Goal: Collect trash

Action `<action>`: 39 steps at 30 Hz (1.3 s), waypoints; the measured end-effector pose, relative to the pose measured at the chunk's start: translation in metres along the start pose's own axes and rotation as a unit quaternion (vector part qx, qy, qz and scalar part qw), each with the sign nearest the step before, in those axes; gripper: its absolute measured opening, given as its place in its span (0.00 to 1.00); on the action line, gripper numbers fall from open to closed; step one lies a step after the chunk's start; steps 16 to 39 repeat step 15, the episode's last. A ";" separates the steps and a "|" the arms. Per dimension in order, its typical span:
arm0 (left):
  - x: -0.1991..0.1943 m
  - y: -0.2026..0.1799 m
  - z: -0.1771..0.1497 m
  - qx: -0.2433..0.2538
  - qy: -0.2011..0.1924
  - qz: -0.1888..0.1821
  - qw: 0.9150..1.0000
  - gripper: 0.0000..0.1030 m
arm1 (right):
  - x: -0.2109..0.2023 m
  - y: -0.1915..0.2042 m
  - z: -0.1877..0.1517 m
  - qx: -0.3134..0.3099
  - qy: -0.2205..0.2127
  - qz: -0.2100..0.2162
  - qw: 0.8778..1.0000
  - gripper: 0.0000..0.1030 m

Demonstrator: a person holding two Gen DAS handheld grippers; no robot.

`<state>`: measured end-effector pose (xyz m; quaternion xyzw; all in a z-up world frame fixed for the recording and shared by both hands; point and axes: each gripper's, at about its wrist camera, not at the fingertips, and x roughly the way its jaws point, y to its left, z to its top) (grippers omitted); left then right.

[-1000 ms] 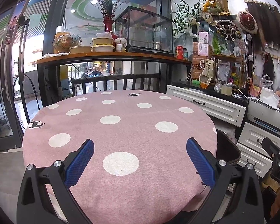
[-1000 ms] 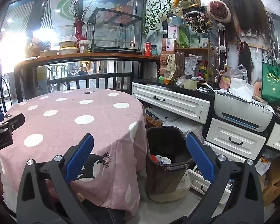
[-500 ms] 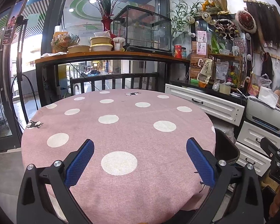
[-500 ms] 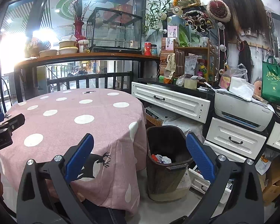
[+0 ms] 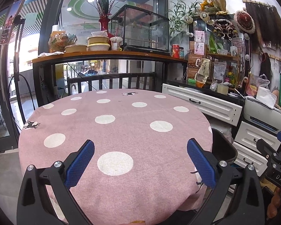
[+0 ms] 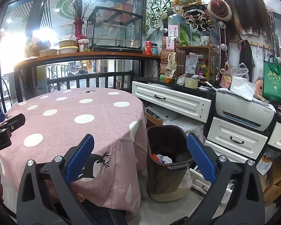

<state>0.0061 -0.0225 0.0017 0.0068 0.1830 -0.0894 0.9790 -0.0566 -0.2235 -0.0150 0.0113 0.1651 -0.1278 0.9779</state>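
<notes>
A round table with a pink white-dotted cloth [image 5: 121, 131] fills the left wrist view; no trash shows on it. My left gripper [image 5: 140, 161] is open and empty above its near edge. A dark brown trash bin [image 6: 168, 161] stands on the floor right of the table [image 6: 75, 112], with crumpled trash [image 6: 163, 158] inside. My right gripper [image 6: 140, 161] is open and empty, held in front of the bin and the table's edge. The bin's rim also shows in the left wrist view [image 5: 224, 146].
White drawer cabinets [image 6: 170, 101] and a printer [image 6: 243, 110] stand right of the bin. A wooden counter [image 5: 106, 55] with bowls, a red vase and a glass cage runs behind the table. A cardboard box [image 6: 275, 180] lies at far right.
Both views have shifted only slightly; the left gripper has drifted a little back from the table. Both grippers stay open and empty.
</notes>
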 end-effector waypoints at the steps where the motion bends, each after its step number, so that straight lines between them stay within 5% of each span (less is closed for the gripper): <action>1: 0.000 0.001 0.000 -0.002 0.001 -0.001 1.000 0.95 | 0.001 -0.001 0.000 0.000 0.001 0.000 1.000 0.95; 39: 0.004 0.003 0.000 0.000 0.006 -0.002 1.000 0.95 | 0.004 -0.003 -0.001 0.000 0.007 0.002 1.000 0.95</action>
